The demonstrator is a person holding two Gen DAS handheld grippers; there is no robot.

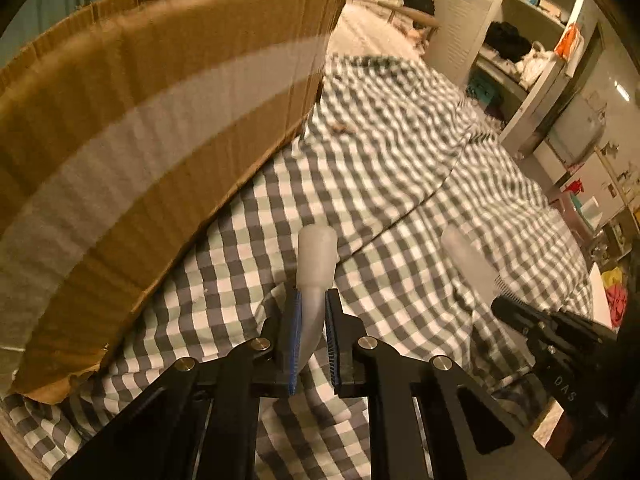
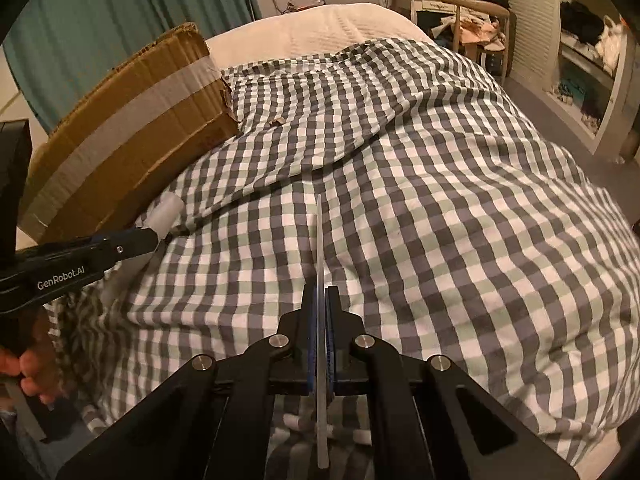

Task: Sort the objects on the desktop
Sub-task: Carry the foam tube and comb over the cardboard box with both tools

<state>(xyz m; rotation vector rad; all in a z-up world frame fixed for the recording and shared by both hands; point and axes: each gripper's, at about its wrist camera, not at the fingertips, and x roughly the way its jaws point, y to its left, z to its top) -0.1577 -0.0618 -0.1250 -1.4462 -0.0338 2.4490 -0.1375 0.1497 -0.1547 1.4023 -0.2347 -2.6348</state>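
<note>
Two hand-held grippers work over a bed covered w/ a grey, green and white checked quilt (image 2: 440, 208). The left gripper (image 1: 312, 316), angled forward and slightly down toward the quilt, has its blue-padded jaws closed to a narrow gap on the thin curved neck of a translucent white plastic bottle-shaped piece (image 1: 316, 256), whose wider capped end pokes out beyond the fingertips; the piece is clear of the fabric, just beside the big brown cardboard box w/ a pale tape stripe (image 1: 152, 128) resting on the quilt at left. In the right wrist view a person's fingers (image 2: 36, 368) wrap the left tool's handle at the lower left. The right gripper (image 2: 321, 300), held level over the quilt's middle, is clamped nearly flat on a thin translucent white plastic strip (image 2: 320, 240), seen edge-on, sticking out past the tips and back behind the jaws.
</note>
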